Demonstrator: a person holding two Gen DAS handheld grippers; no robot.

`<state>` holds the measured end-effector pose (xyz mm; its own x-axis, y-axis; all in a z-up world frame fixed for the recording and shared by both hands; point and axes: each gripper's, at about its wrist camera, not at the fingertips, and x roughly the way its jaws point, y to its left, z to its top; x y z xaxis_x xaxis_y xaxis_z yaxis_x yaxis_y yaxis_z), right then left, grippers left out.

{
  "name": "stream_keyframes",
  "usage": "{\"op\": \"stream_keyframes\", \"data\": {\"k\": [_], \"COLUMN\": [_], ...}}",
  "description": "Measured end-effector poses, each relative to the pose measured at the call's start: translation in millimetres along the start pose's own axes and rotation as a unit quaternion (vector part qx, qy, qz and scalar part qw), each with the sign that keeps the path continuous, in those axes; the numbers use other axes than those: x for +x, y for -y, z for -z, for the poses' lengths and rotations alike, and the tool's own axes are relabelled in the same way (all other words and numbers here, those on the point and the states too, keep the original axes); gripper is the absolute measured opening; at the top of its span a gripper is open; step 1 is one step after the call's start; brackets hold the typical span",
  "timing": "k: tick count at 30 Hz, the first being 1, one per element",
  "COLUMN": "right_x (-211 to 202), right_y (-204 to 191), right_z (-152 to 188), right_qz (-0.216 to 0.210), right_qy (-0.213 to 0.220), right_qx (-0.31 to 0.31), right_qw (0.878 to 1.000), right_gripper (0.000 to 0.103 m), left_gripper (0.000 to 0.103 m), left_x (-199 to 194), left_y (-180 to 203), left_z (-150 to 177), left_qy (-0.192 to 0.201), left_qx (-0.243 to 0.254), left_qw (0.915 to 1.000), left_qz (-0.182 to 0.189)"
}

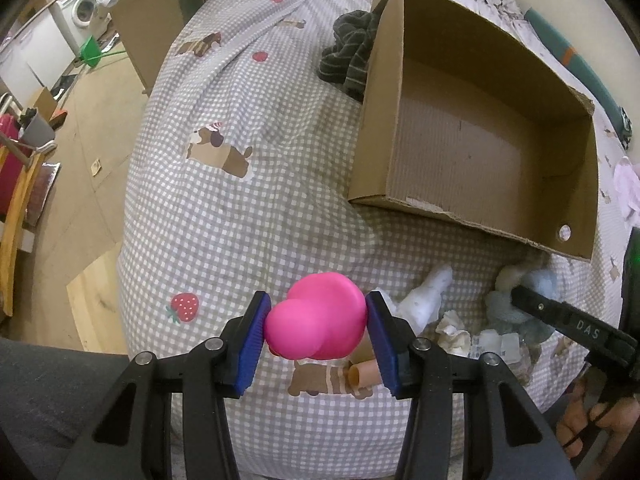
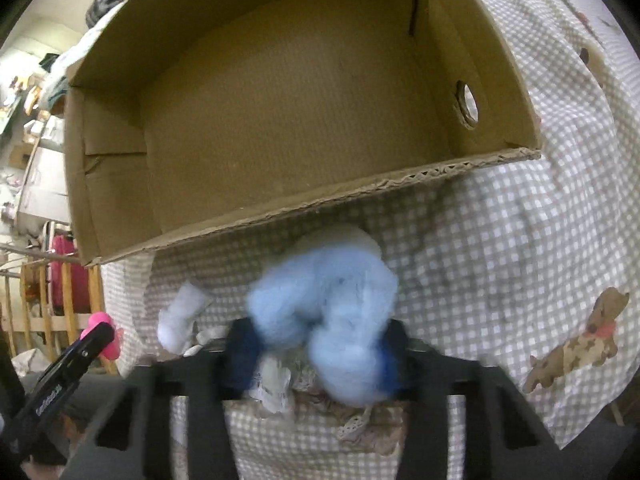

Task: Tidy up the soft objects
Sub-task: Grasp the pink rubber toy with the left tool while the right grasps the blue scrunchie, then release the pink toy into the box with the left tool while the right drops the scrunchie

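A bed covered by a checked quilt printed with dogs and strawberries is shown, on which an open cardboard box is set with its long axis running from upper left to lower right in the left wrist view; its interior is bare and a round hole is cut in one end wall. A dark striped cloth is bunched against the box's far corner. Just outside the box's near wall, a small heap of soft items is seen, among them a white fabric piece and crumpled pale scraps.

A fluffy light-blue plush, lumpy and blurred, is pinched between the pads of the right gripper; its bulk is extended forward and upward from the jaws toward the box's near wall, with the heap directly beneath it.

A smooth, glossy pink toy, formed of two rounded lobes, is clamped between the blue pads of the left gripper. Its long axis is laid roughly across the jaws, tilted up toward the right, and it is held above the quilt, well short of the box.
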<state>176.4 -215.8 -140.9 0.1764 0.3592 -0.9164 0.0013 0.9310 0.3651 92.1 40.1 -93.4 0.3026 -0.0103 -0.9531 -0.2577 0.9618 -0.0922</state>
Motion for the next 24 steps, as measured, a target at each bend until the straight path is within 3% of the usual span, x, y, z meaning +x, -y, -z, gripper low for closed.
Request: {"op": "stream_keyframes", "data": {"k": [5, 13, 24], "right_x": [-20.3, -67.9, -137.6], "right_y": [2.2, 12.2, 5.2], "right_z": [12.0, 28.9, 50.7], "right_qz": [-0.022, -0.051, -0.072], "right_qy": [0.029, 0.080, 0.149], "right_qx": [-0.011, -0.028, -0.078], "right_qw": [0.999, 0.995, 0.983], "right_gripper": [0.022, 0.021, 0.021], "left_gripper": [0.045, 0.045, 0.045], "left_x": [-3.2, -11.9, -58.4], "left_y": [-1.7, -1.6, 16.3], "left_z": [0.4, 2.1, 3.2], "left_qy": [0.005, 0.016, 0.095], "left_qx": [0.001, -0.002, 0.041], "left_qw": [1.0000, 0.9999, 0.9947], "left_qz": [0.001, 0.005, -0.001]}}
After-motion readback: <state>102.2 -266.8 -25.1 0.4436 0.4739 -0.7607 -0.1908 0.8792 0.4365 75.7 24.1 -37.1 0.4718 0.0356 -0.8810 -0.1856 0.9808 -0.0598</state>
